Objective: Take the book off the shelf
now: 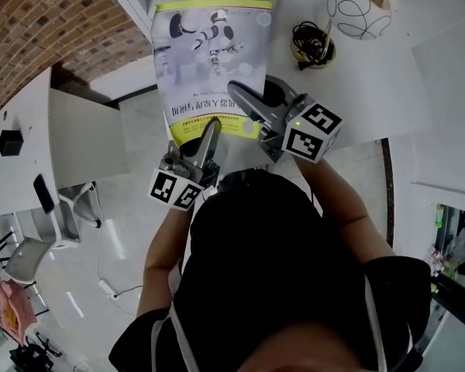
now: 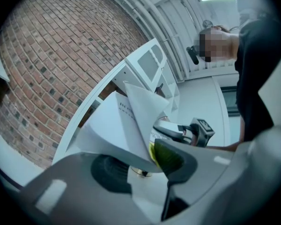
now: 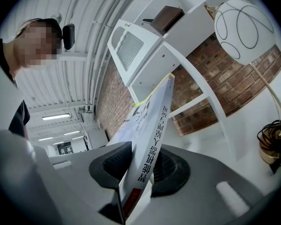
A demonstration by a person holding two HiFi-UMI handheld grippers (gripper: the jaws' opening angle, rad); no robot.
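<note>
Brick wall (image 2: pixel 51 64) behind white shelf unit (image 3: pixel 196 15). White, yellow-edged paperback book (image 1: pixel 213 53): long axis pointing at shelf, near end pinched by left hand-held gripper (image 2: pixel 143 165) and right hand-held gripper (image 3: pixel 143 168), side by side.

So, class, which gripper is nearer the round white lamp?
Right. The right gripper, shut on the book, sits on the side towards the lamp; the left gripper grips the book's other side, further from the lamp.

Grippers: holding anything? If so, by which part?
Both hold the book. The right gripper clamps its spine near the lower end. The left gripper clamps the lower edge beside it, with the pages fanning loose.
</note>
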